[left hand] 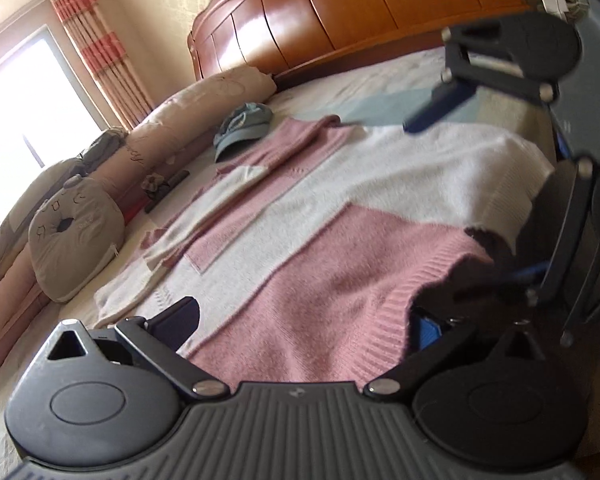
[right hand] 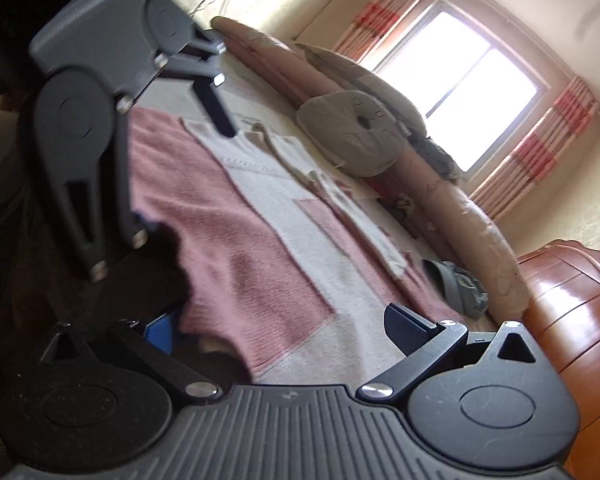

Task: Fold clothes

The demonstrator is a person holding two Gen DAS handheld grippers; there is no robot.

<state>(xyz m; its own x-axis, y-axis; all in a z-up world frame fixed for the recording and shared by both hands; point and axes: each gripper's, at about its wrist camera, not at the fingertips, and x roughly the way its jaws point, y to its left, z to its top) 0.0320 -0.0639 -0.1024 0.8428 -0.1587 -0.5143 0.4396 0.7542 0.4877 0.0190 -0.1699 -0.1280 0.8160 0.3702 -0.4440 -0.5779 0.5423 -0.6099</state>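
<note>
Pink-and-white sweater (left hand: 340, 216) lies spread flat across the bed (left hand: 380, 76), its hem at the near edge, a sleeve folded in over the body. Left gripper (left hand: 304, 320) sits low at that hem with its jaws wide apart, one finger (left hand: 182, 320) on the sheet beside the knit, the other blue pad (left hand: 428, 330) tucked at the hem's dark corner, though whether it touches is hard to tell in the shadow. Right gripper (right hand: 284, 328) is spread open too, hovering over the hem, nothing between its fingers. No containers in sight. Beyond the sweater, a blue cap (left hand: 242, 126) rests near a long bolster (left hand: 204, 108), with a round grey cushion (left hand: 76, 232) by it. Wooden headboard (left hand: 340, 12), bright window (right hand: 460, 92), red-striped curtains (right hand: 540, 148).
</note>
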